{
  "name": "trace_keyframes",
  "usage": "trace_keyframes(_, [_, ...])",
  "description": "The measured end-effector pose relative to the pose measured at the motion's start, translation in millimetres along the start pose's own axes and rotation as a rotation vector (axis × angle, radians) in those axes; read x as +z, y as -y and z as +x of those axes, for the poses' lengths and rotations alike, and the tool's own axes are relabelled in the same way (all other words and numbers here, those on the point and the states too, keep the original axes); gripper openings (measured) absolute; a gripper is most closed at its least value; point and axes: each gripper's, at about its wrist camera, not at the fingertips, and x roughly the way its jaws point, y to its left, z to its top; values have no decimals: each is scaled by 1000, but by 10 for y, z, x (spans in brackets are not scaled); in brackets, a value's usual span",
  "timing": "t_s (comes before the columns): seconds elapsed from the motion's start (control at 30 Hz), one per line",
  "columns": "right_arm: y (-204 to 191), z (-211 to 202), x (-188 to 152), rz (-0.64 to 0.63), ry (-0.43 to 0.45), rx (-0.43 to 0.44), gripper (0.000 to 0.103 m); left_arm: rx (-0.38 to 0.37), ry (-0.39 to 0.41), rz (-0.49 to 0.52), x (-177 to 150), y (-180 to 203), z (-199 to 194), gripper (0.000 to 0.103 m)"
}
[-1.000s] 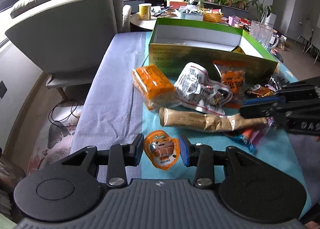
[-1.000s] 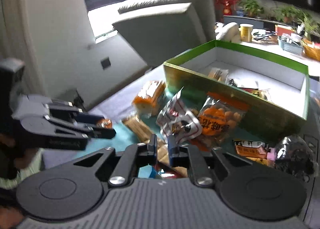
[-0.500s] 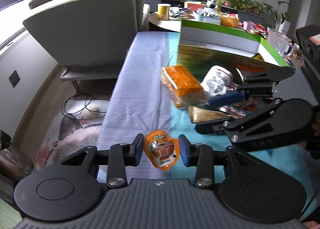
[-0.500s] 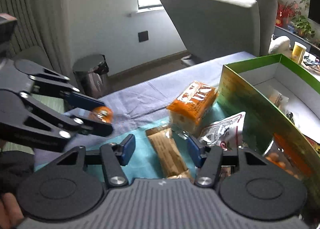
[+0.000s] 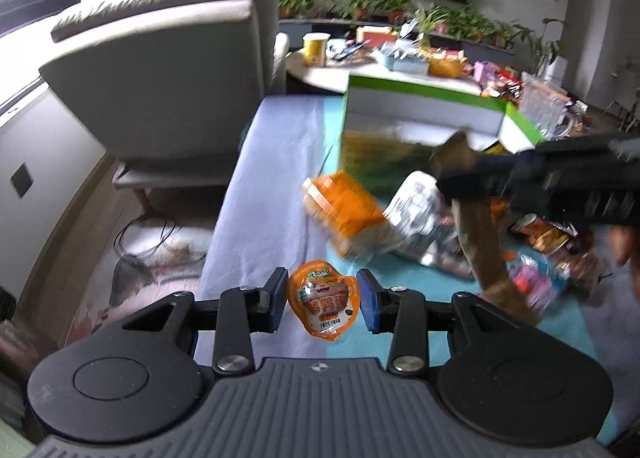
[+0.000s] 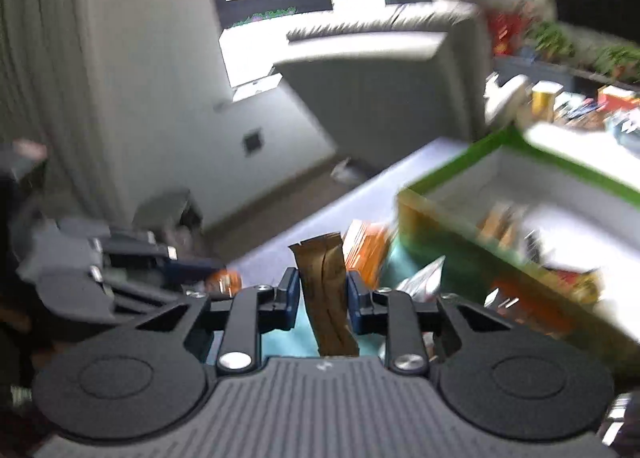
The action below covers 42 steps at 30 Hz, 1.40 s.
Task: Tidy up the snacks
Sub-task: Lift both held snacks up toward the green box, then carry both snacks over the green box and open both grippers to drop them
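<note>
In the left wrist view the left gripper (image 5: 322, 305) sits at bottom centre, its blue pads pressed on either side of a small orange pouch (image 5: 322, 305) with a cartoon face (the print is legible, the rest of the frame less so). The jaws stand partly closed, only as wide as the pouch.

The right gripper (image 6: 323, 300) is at bottom centre of its own view, with a long brown packet (image 6: 326, 290) standing nearly upright between its pads. Its jaws are closing, and both pads touch the packet's sides. In the left wrist view the same packet (image 5: 486, 246) hangs steeply at centre right, its top end under the dark blurred fingers of the right gripper (image 5: 464, 181) and its lower end clear of the cloth.

The green box (image 5: 420, 113) stands open at upper centre right of the left view, on a table covered by a lilac cloth (image 5: 272, 185) and a teal one (image 5: 400, 290). Just in front of the box lie an orange bag (image 5: 344, 213) and a white bag (image 5: 424, 217), touching each other. More wrappers (too blurred to name) pile at the right edge. A grey armchair (image 5: 168, 77) fills the upper left, beside the table.

In the right wrist view the box (image 6: 520, 217) takes up the right side, with some packets inside it, and the left gripper (image 6: 216, 276) shows at middle left with the pouch (image 6: 226, 282) at its tips.
</note>
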Motion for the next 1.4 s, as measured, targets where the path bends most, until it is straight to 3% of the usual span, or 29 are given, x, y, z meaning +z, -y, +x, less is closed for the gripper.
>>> trace_keyframes(0.13, [108,-347,183,61,158,-98,21,-29,57,37,217,162,3,35])
trace_keyframes(0.33, [318,-626,281,141,266,-144,16,-61,143,102,531,473,-19,35])
trace_keyframes(0.63, [633,-700,304,231,337,-185,14,-87,195,152,847,728,41,35])
trace_keyframes(0.97, [940,-678,581,235,401,-221,12,-100,224,188,1258,942,299,35])
trace_keyframes(1.13, [1113,-592,538,223,328,-245,15,-93,213,189,1352,971,465,35])
trace_keyframes(1.3, [1129,-491,-25,229,140,-253,19,-93,181,186,1236,873,578,35])
trace_keyframes(1.33, [1119,-462,-153,223,104,-266,24,-92,169,182,1221,860,613,35])
trace_keyframes(1.4, [1110,-446,-330,236,72,-304,24,-88,145,169,1211,842,690,35])
